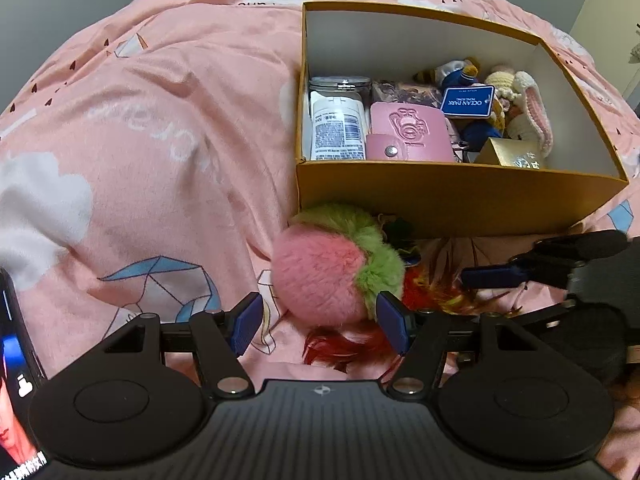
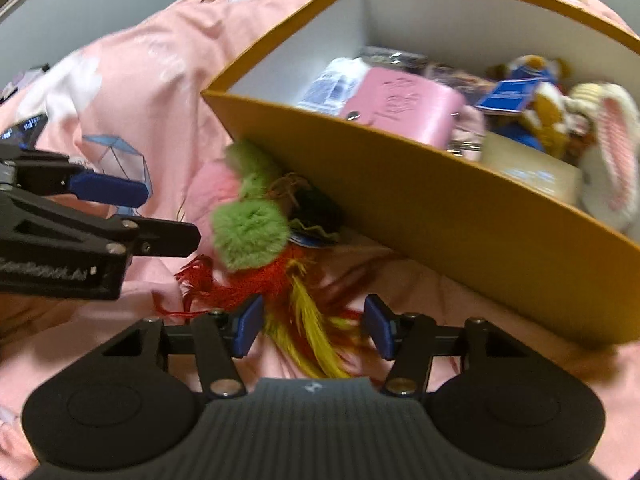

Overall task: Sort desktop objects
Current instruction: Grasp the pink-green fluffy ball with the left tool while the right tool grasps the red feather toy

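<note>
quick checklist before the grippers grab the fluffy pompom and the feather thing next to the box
1. Left gripper open around pink-and-green pompom: ok, fingers apart, not pressing.
2. Right gripper lined up on the red-and-yellow feathers: ok, feathers lie between its fingers.
3. Right grip secure: cannot tell, picture blurred.
4. Pompom and feathers free of each other: not ok, they overlap and seem tangled.
5. Room in the yellow box: ok, back part bare.
6. Grippers apart: ok, but close.

Pink-and-green pompom (image 1: 336, 264), mustard-yellow box (image 1: 460, 196)
</note>
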